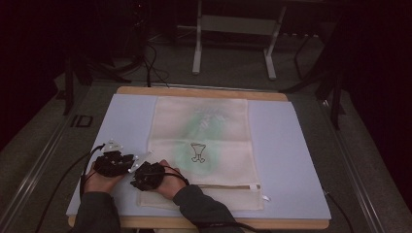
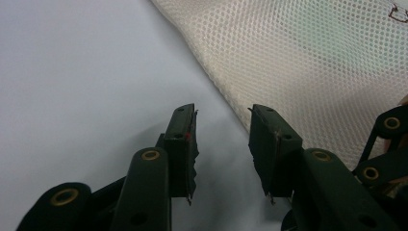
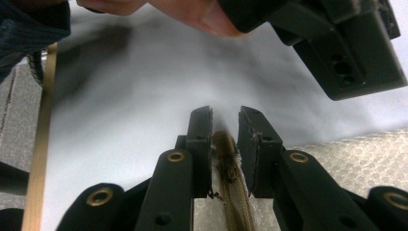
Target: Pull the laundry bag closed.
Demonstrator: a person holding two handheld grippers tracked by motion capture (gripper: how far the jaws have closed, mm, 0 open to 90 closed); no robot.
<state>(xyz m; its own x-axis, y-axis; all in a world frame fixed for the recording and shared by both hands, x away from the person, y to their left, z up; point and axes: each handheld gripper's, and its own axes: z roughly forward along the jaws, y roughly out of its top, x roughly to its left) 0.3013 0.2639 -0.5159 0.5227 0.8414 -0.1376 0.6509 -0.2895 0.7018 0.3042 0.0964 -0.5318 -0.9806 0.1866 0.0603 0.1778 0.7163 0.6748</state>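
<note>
- Overhead, a flat cream mesh laundry bag (image 1: 201, 145) with a small black drawing and a faint green tint lies spread on a pale blue-grey sheet (image 1: 291, 155) covering the wood-edged counter (image 1: 201, 91); a tan zipper (image 1: 228, 186) runs along its near edge.
- Both hands sit at the bag's near left corner: the left black gripper (image 1: 112, 162) on the sheet just beside the bag, the right black gripper (image 1: 148, 175) at the bag's corner. Dark grey carpet and white metal frame legs (image 1: 233, 43) lie beyond the counter.
- Along the left gripper (image 2: 223, 139), the jaws stand moderately apart over smooth sheet, holding nothing; the honeycomb mesh edge runs diagonally just beside them.
- Along the right gripper (image 3: 225, 144), the jaws are narrowly parted, with the woven tan zipper end (image 3: 230, 168) between them; actual clamping cannot be told. The other gripper and a hand (image 3: 192, 12) hover above.
</note>
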